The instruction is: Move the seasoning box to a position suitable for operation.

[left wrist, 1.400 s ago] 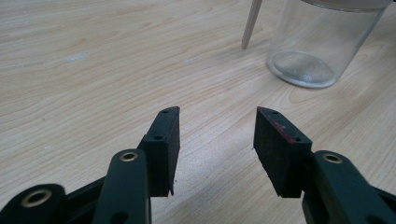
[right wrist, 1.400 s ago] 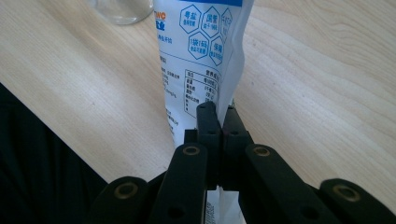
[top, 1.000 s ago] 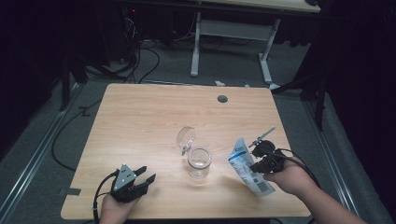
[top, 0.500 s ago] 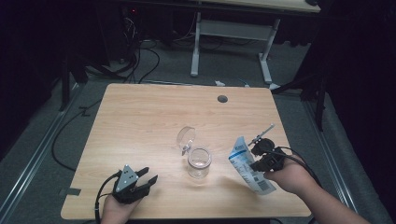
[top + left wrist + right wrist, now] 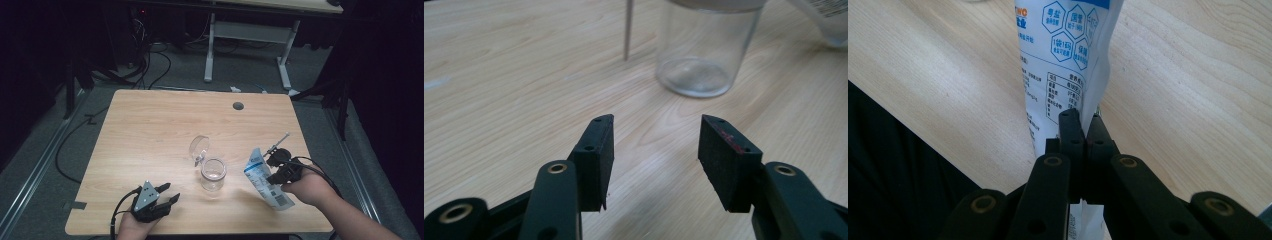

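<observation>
Broadly, the far half of the wooden table is seen bare in the high view, apart from a small dark round hole near its far edge. The left gripper is held low over the near left corner, close to the table's near edge, and a stretch of bare wood is seen between it and the glass jar. Its jaws are spread with nothing between them, and they have just been opening a little further; in the left gripper view only wood grain is seen in the gap between the pads.

The right gripper is held near the right edge, well apart from the left one. Its jaws are pressed together on the white printed pouch, which is pinched near one end and is tilted up toward the jar; in the right gripper view the pouch is seen rising from between the closed jaws. The pouch's near end is covered by the hand, and its print is too small to be read from above.

The jar is standing upright near the middle of the table, open and apparently empty. Its rim is cut off at the top of the left gripper view. A clear round lid is seen just behind it, tilted up on edge; whether the two are joined cannot be told.
</observation>
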`<state>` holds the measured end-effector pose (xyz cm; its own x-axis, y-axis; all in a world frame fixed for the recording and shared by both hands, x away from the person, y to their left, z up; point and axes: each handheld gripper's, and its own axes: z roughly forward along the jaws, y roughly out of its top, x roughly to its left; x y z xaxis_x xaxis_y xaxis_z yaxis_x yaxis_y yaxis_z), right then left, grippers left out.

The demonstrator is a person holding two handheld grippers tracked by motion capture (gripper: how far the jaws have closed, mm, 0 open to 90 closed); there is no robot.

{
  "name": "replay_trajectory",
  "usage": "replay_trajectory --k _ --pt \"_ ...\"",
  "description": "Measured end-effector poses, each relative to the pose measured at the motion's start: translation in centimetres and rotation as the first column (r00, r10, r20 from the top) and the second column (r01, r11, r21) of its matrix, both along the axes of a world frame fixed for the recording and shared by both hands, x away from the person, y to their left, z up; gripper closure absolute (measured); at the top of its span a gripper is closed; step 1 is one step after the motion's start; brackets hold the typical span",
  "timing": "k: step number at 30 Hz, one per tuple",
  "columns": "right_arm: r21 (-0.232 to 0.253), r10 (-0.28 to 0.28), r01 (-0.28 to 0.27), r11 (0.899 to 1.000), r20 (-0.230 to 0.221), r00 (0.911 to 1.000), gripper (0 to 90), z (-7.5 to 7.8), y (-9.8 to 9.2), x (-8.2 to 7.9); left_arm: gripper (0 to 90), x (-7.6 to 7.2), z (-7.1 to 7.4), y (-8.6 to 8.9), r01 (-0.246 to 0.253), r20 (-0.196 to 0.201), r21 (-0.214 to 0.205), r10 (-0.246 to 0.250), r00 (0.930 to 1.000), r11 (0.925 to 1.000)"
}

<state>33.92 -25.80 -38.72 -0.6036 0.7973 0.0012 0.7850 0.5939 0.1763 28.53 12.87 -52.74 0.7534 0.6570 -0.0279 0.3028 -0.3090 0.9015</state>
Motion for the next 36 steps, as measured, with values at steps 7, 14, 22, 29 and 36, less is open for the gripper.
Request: replay_trajectory --k 7,14,22,29,36 --pt "-0.007 0.017 -0.017 1.000 -0.003 0.9999 89.8 0.6 0.7 0.2 47.6 -0.1 0.4 -2.2 0.042 0.004 -0.007 -0.042 0.9991 0.9991" --pt "0.003 0.036 -0.036 0.999 -0.011 0.9993 89.8 1.5 1.4 0.2 47.3 -0.2 0.7 -4.1 0.091 -0.025 -0.038 -0.092 0.9954 0.9951" --pt "0.010 0.046 -0.045 0.999 -0.011 0.9989 89.8 2.3 2.1 0.1 46.7 -0.4 0.8 -6.9 0.145 0.022 -0.008 -0.144 0.9893 0.9894" --pt "0.006 0.047 -0.047 0.999 -0.002 0.9989 89.8 2.9 2.7 0.0 45.7 -0.8 1.2 -9.1 0.175 0.042 -0.018 -0.175 0.9838 0.9843" --pt "0.004 0.051 -0.051 0.999 0.008 0.9987 89.8 3.9 3.6 -0.1 42.9 -0.9 1.4 -10.7 0.208 0.041 -0.041 -0.206 0.9777 0.9773"
